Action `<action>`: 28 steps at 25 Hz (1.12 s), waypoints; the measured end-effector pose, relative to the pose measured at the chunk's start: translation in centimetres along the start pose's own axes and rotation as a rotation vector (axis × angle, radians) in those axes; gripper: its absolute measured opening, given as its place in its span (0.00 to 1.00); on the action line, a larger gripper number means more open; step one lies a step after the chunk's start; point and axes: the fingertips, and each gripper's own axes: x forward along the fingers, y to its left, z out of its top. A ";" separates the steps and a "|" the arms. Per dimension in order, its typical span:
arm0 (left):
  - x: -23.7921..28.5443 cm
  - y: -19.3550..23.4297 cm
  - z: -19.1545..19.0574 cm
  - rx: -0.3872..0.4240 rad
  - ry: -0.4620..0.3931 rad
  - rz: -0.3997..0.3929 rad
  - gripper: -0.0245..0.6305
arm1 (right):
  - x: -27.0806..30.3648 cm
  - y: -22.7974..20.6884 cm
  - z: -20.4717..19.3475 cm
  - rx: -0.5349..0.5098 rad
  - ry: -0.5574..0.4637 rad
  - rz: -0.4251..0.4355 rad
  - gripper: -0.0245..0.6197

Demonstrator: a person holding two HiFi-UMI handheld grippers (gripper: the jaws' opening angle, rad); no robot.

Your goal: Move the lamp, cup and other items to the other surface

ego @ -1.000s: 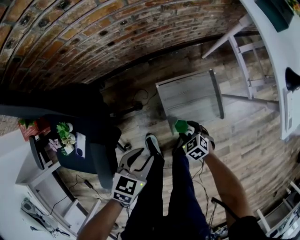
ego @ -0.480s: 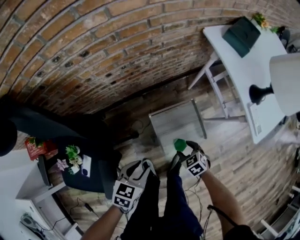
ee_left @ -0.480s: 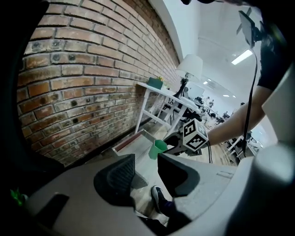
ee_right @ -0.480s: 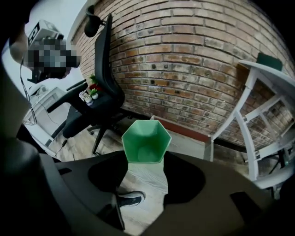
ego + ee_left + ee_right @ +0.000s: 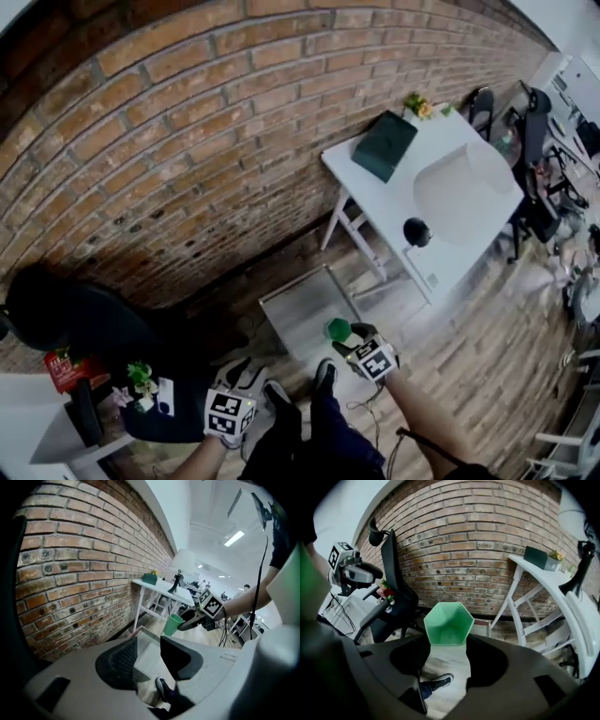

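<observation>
My right gripper (image 5: 347,336) is shut on a green hexagonal cup (image 5: 337,329), held in the air over the near edge of a low grey table (image 5: 298,309). In the right gripper view the cup (image 5: 448,623) sits between the pads with its open mouth facing the camera. My left gripper (image 5: 246,378) hangs lower left, its jaws a little apart and empty; the left gripper view shows only floor and a shoe through the gap (image 5: 148,654). A white-shaded lamp (image 5: 461,187) with a black base stands on the white table (image 5: 370,202) at the brick wall.
A dark green box (image 5: 384,145) and a small plant (image 5: 417,105) lie on the white table's far end. A black office chair (image 5: 80,323) stands at the left, with a small plant (image 5: 141,378) and a red item (image 5: 61,367) beside it. My legs and shoes are below.
The head view has swung up toward the brick wall, bringing the whole white table and lamp into sight. Both grippers keep their hold and spacing; the cup stays in the right one.
</observation>
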 end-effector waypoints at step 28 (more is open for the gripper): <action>-1.3 -2.9 7.9 0.118 -0.074 -0.132 0.27 | -30.3 -16.9 -1.4 0.372 -0.144 -0.481 0.41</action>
